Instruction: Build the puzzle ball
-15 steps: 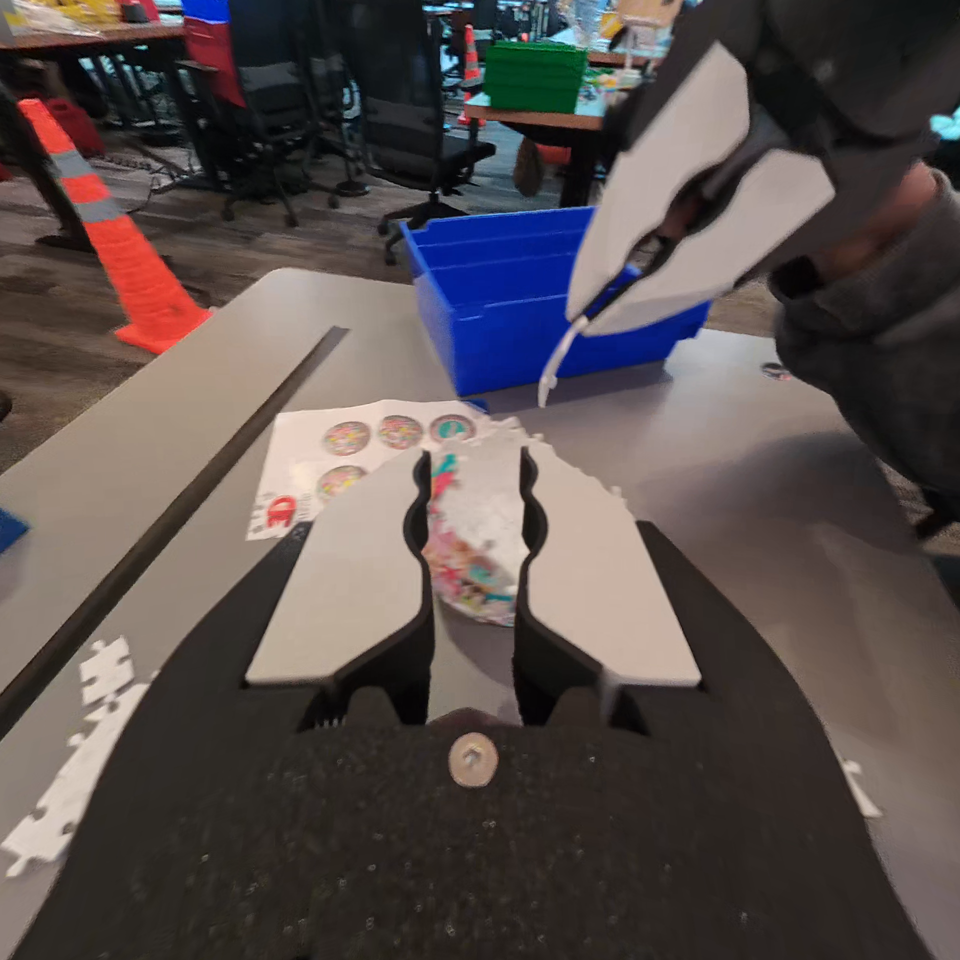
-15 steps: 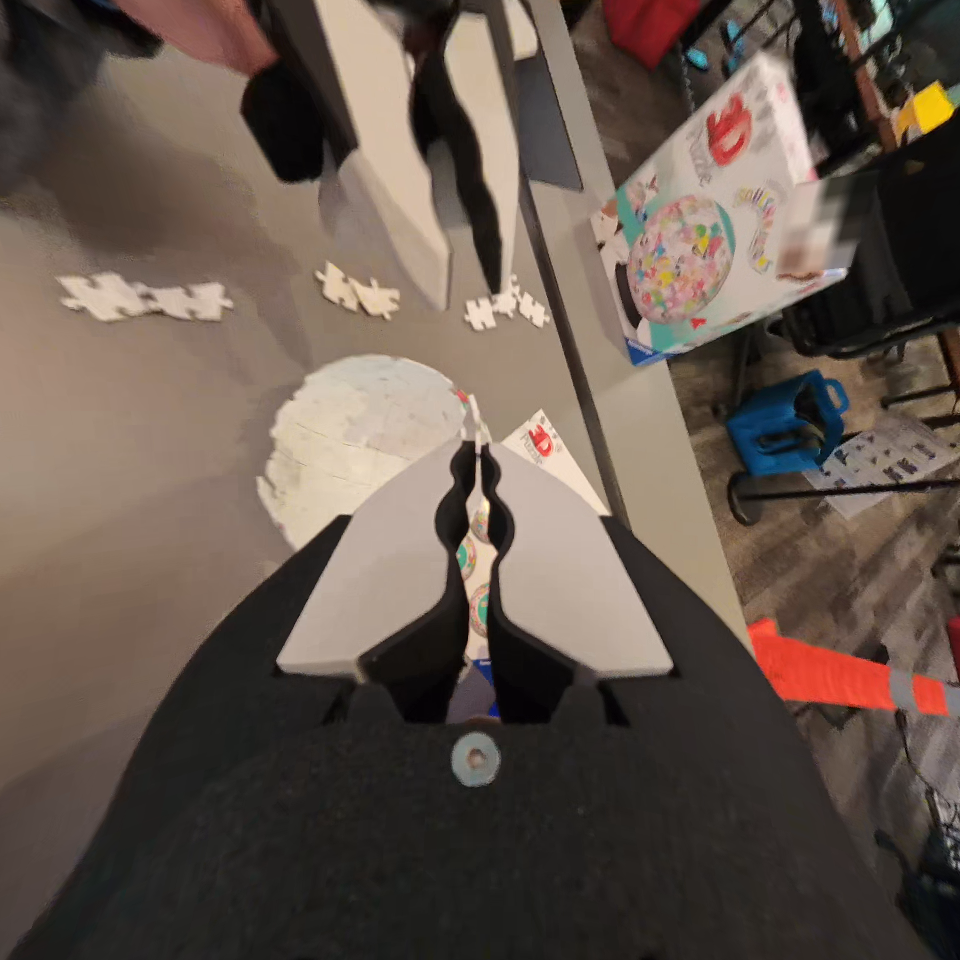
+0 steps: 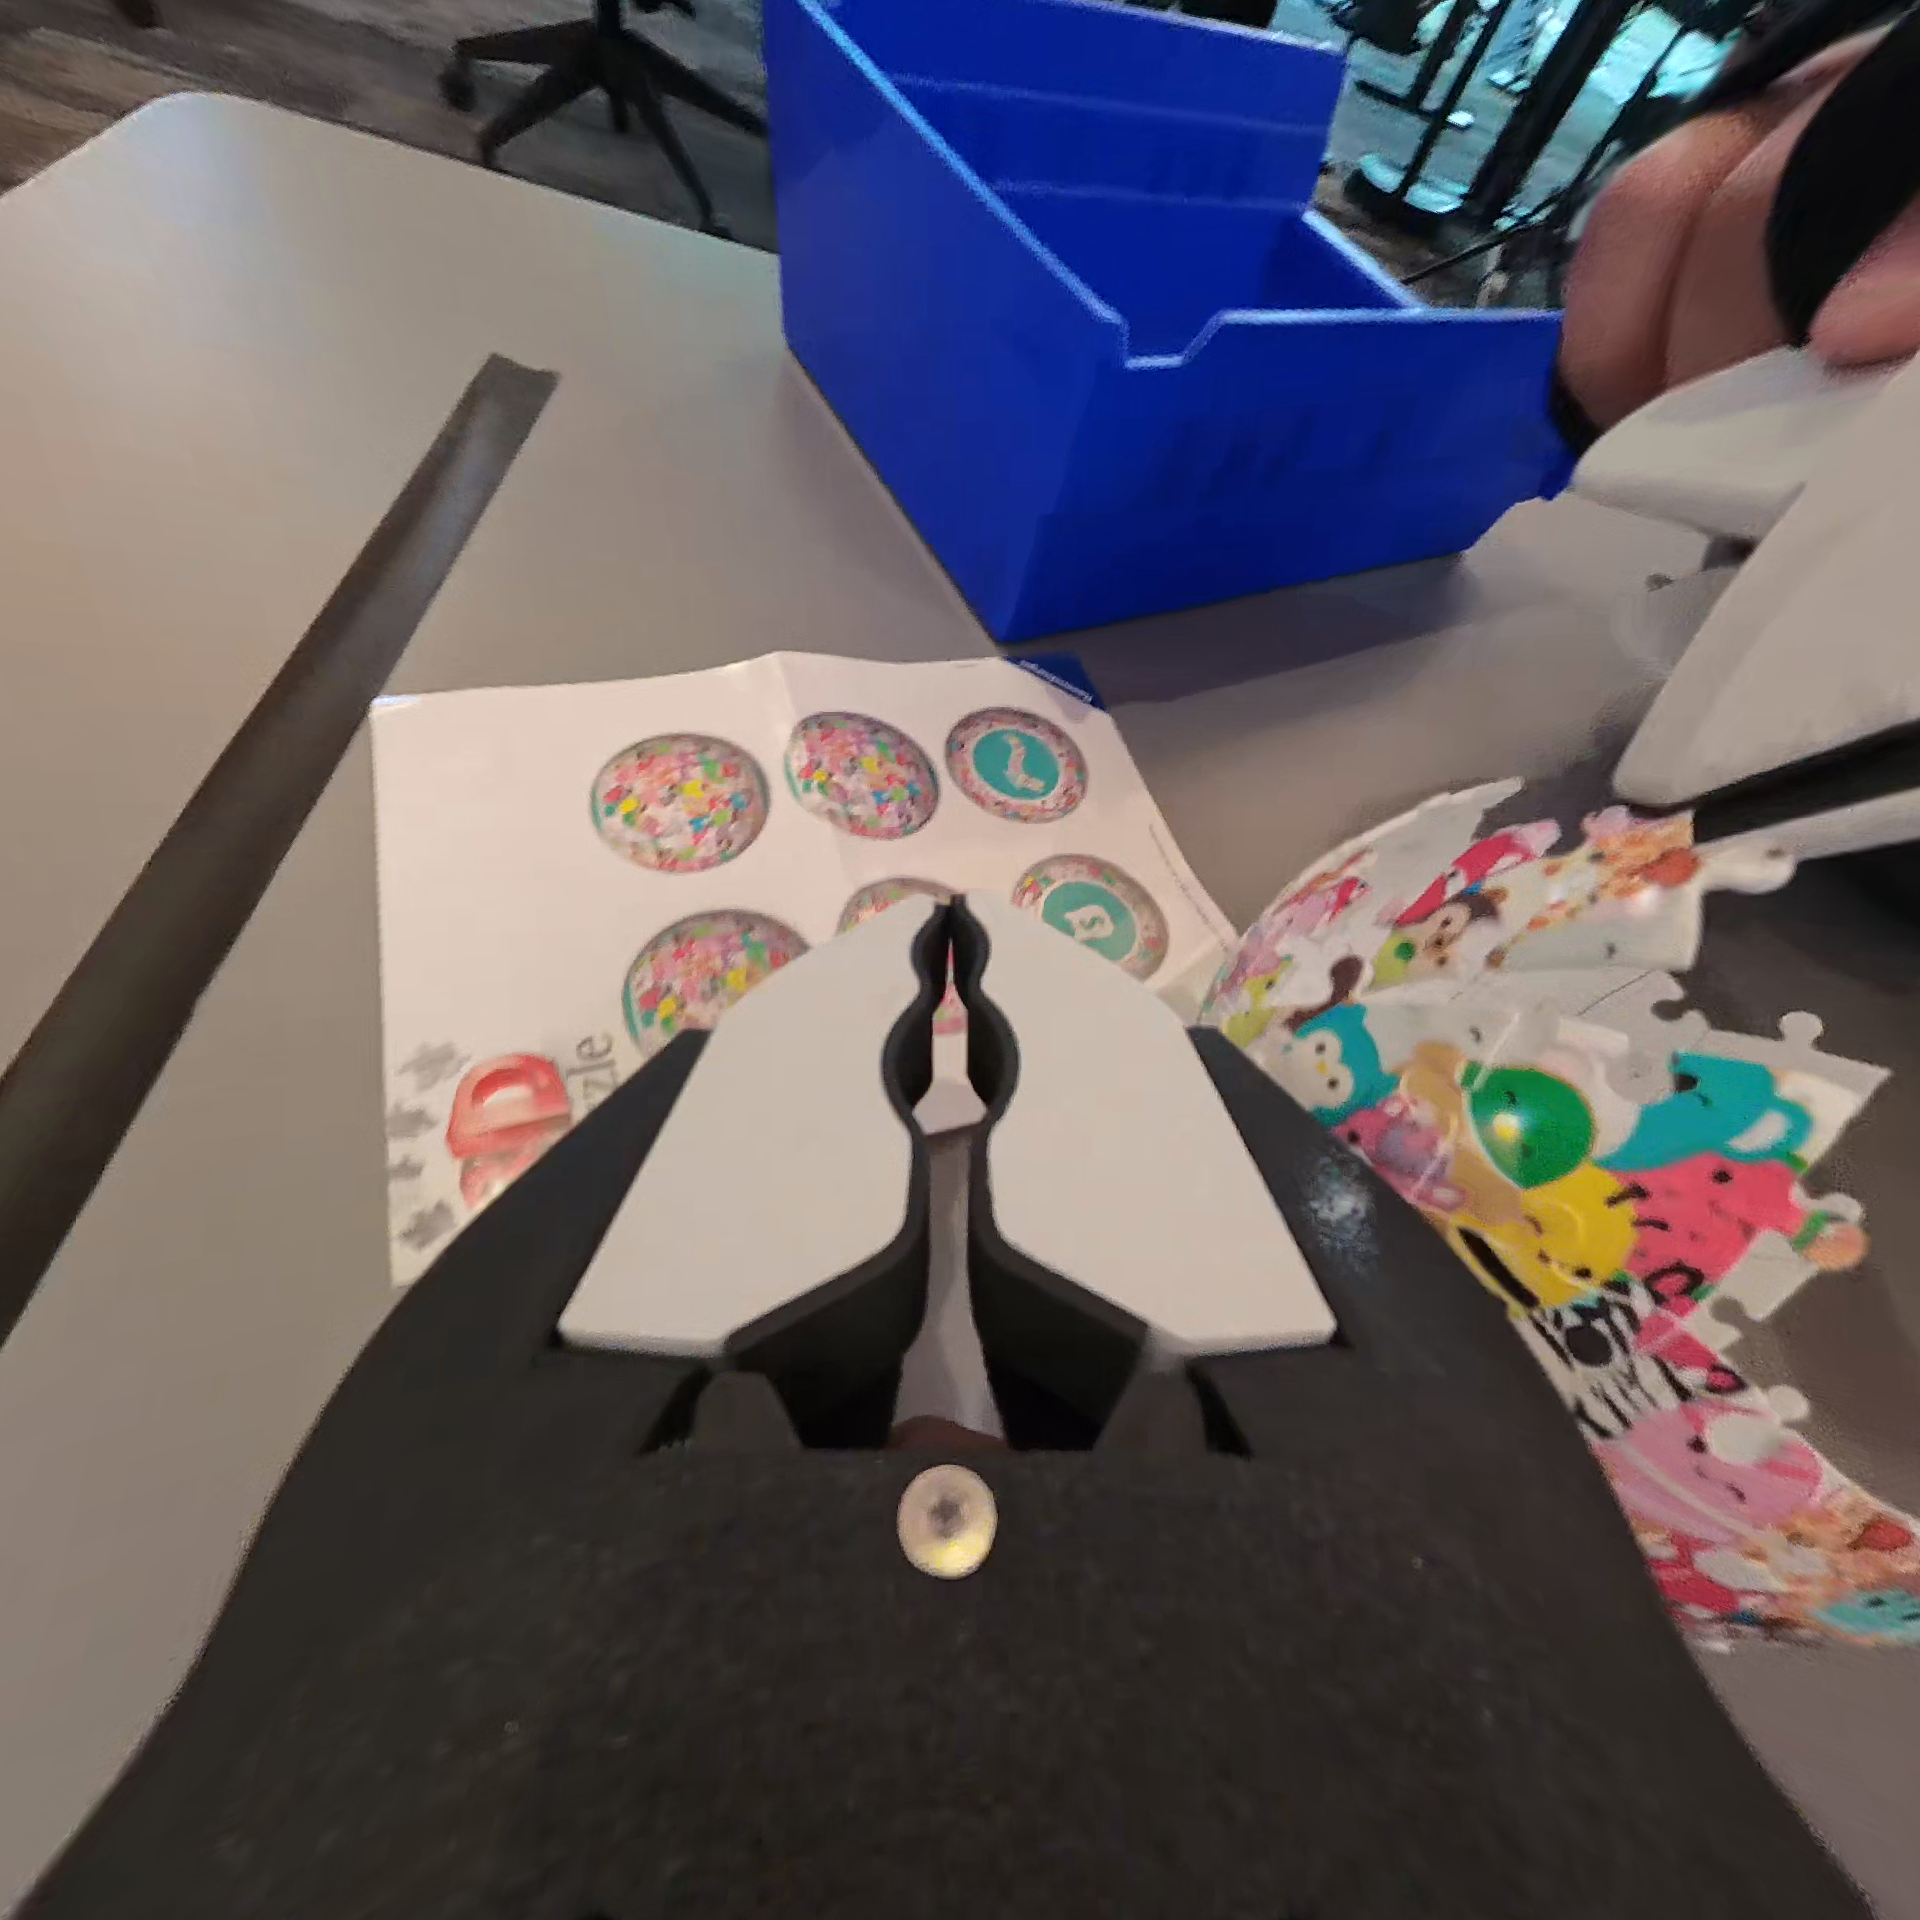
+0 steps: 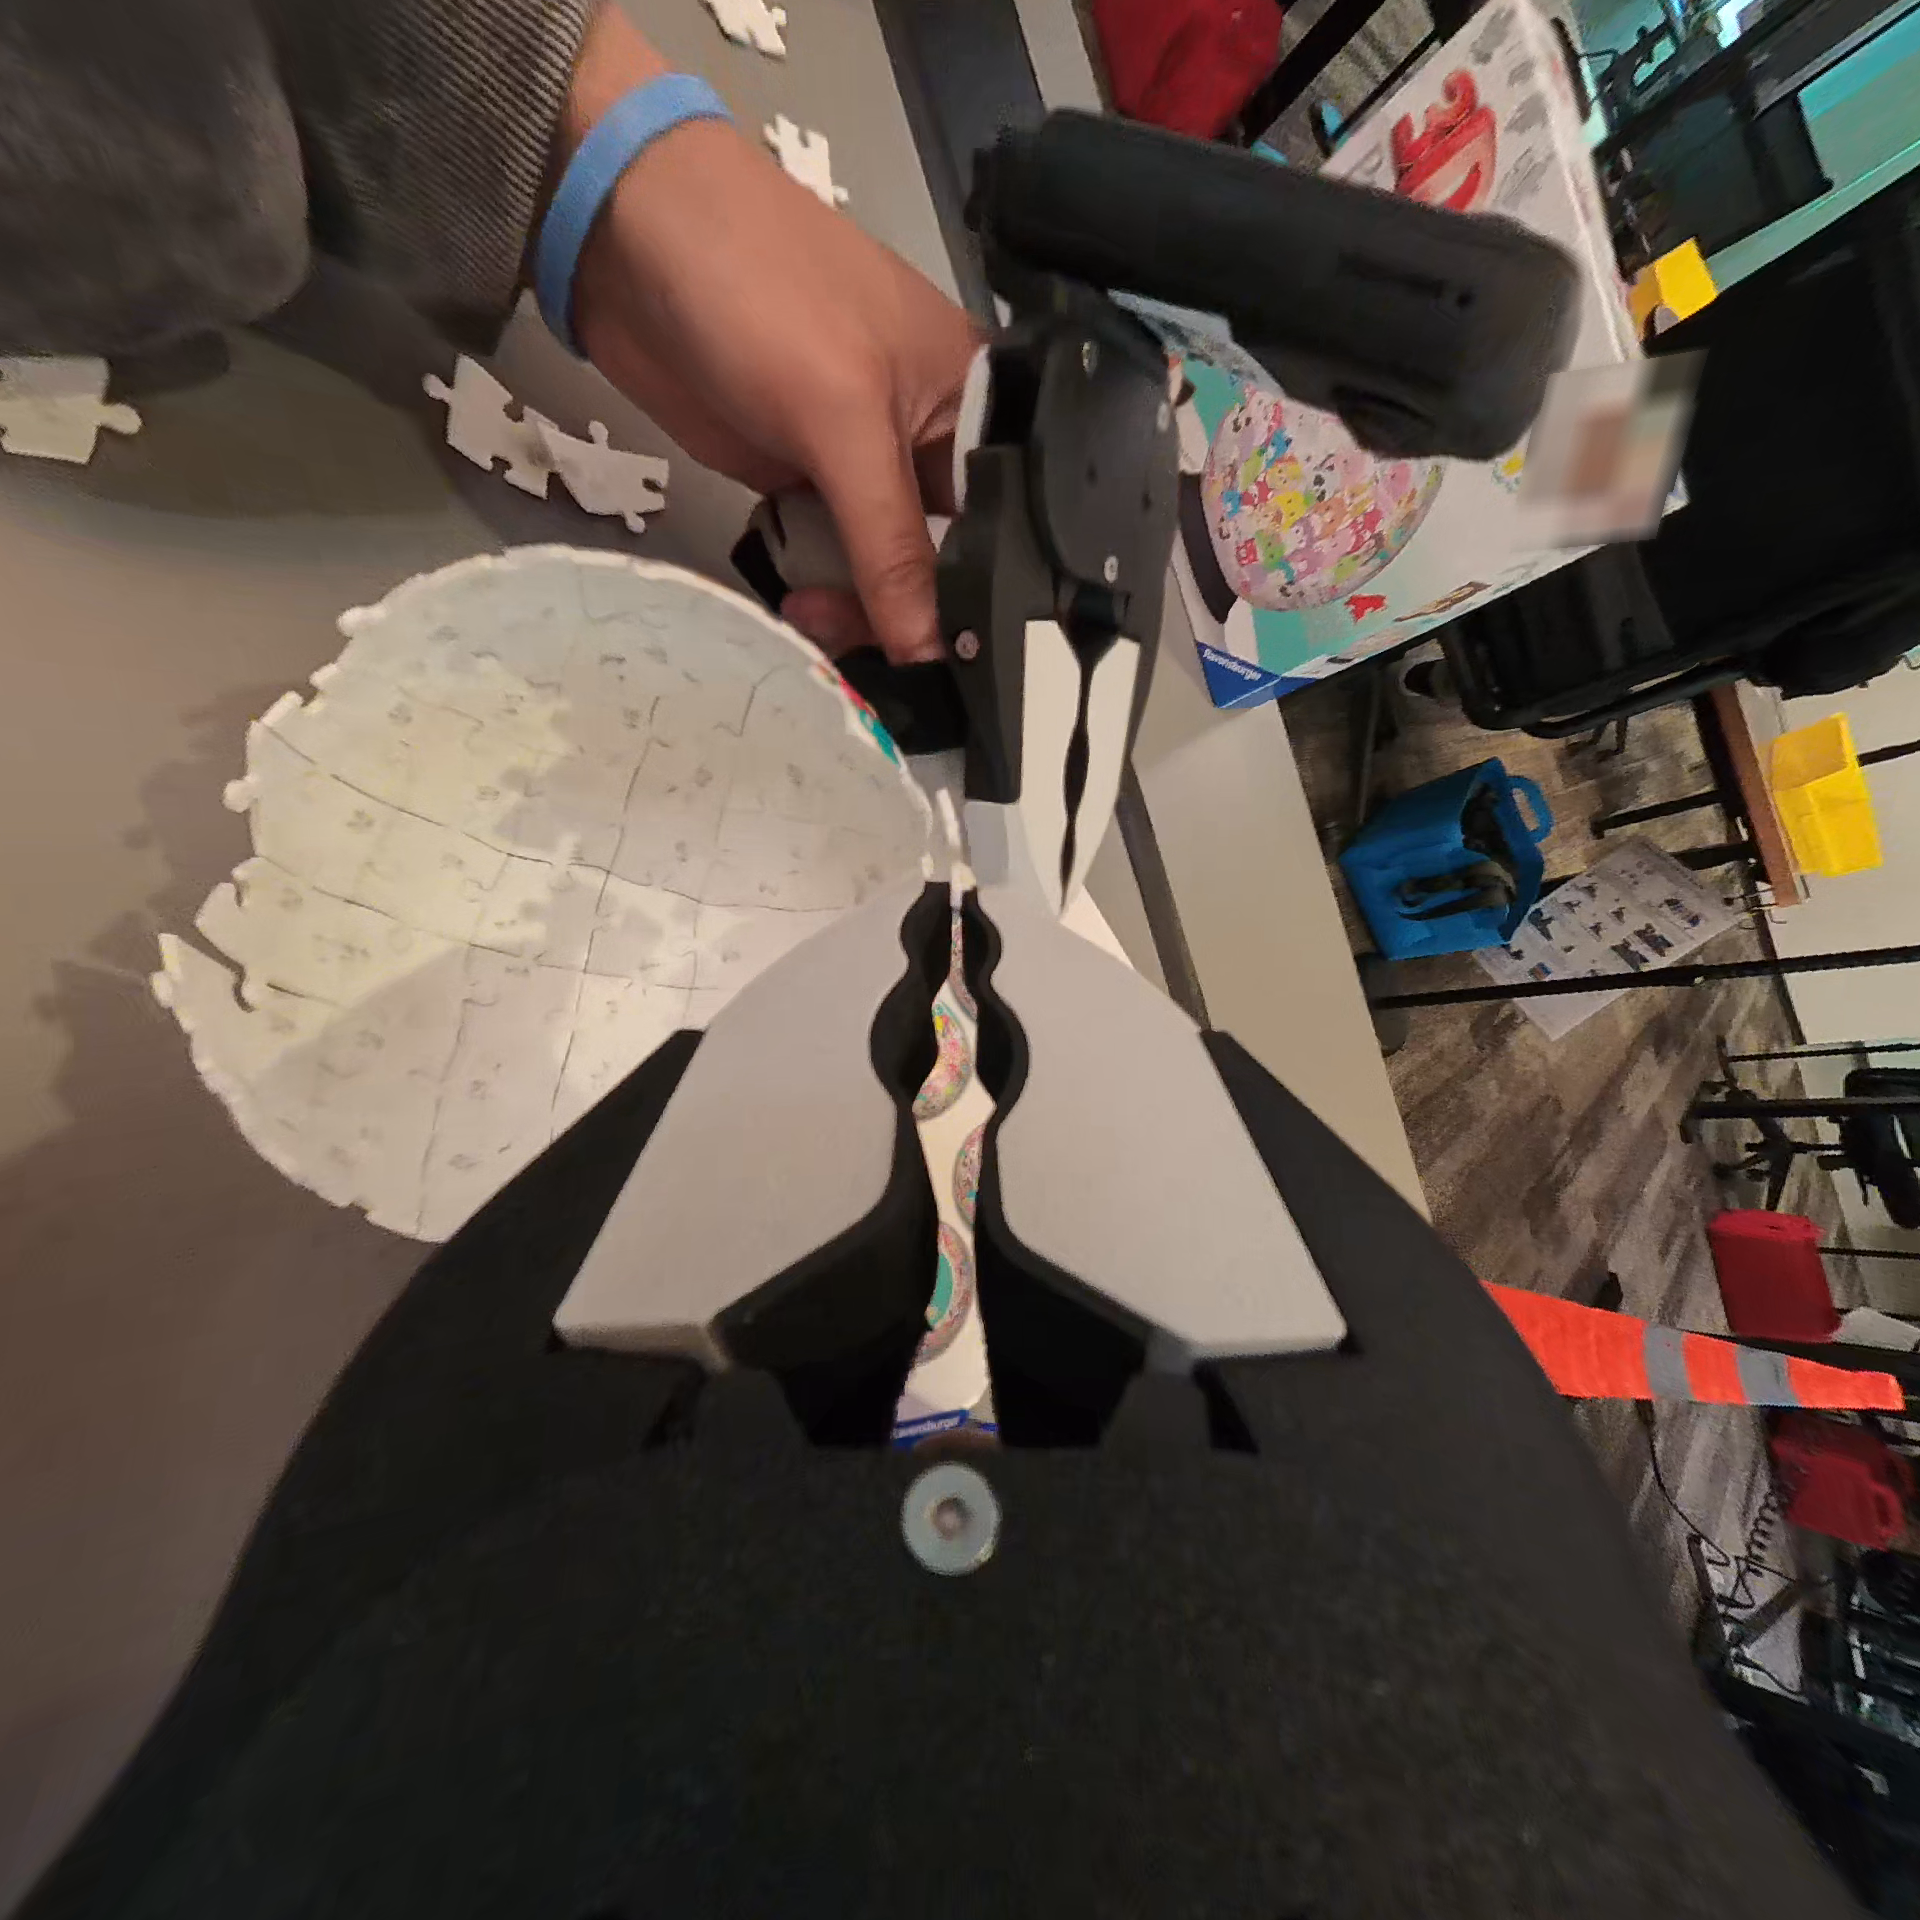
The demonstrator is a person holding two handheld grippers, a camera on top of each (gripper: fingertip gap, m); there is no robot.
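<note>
- In the left wrist view, the left gripper [image 3: 951, 920] fills the lower centre, its pale grey fingers pressed together at the tips with nothing between them.
- The half-built puzzle ball [image 3: 1538, 1174] lies just right of that gripper, at the right middle of the frame: a curved shell of interlocked pieces, its glossy outer face printed with bright cartoon figures in pink, yellow, teal and green, its edge jagged with tabs.
- The right gripper [image 3: 1756, 821] comes in from the upper right edge and meets the shell's upper rim; a small white puzzle piece [image 3: 1751, 868] shows right at its tips.
- In the right wrist view, the right gripper [image 4: 956, 904] has its fingers nearly touching, and a thin white piece edge sits at the tips against the shell's rim; whether it is truly clamped I cannot tell for sure, though it looks pinched.
- There the shell [image 4: 540, 894] sits at the left middle, showing its matte white, hollow inner side with faint seams.
- A paper leaflet [image 3: 644, 831] with round pictures lies flat on the smooth grey table [image 3: 260, 364], beneath the left gripper's tips.
- A glossy blue plastic bin [image 3: 1091, 343] stands at the upper centre.
- Loose white pieces [image 4: 551, 457] lie at the upper left of the right wrist view, near a hand [image 4: 790, 343] with a blue wristband.
- The puzzle box [image 4: 1382, 447] stands at the upper right.
</note>
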